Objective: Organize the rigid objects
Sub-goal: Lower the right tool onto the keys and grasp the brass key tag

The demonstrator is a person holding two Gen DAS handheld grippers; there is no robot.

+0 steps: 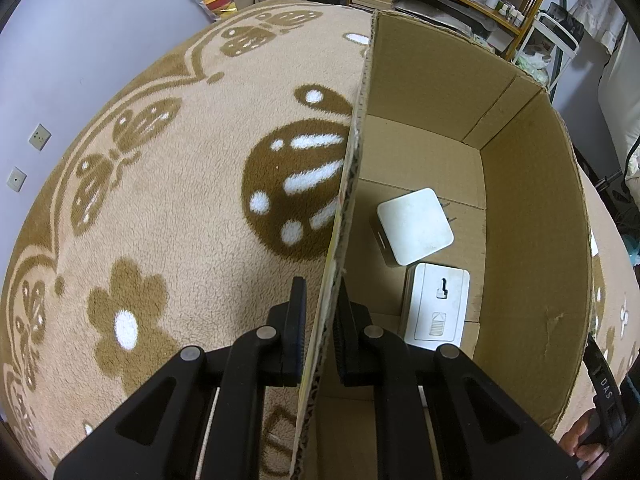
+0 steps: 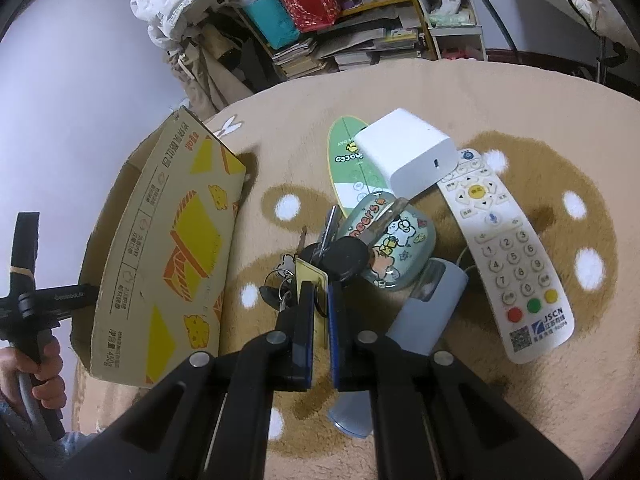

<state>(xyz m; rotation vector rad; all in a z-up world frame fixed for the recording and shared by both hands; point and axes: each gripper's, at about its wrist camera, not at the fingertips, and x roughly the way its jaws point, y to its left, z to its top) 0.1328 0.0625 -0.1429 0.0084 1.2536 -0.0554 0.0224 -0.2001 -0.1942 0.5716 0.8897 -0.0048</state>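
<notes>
L tongs (image 1: 320,312) clamped on cardboard box (image 1: 532,208) wall. R tongs (image 2: 319,300) nipped shut on yellow tag (image 2: 309,276) of key bunch (image 2: 320,256), pile centre, box at 9 o'clock. Risk: keys swing w/ lift, snag green case (image 2: 394,240), or tag slips.

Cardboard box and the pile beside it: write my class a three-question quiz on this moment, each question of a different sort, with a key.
1. True or false: the left gripper is shut on the wall of the cardboard box.
2. How many white items lie inside the box?
3. What do the right gripper's fingers pinch? A) the white remote B) the yellow tag on the key bunch C) the white charger

Key: 1 true. 2 two: a square adapter and a flat rectangular unit. 3 B.
</notes>
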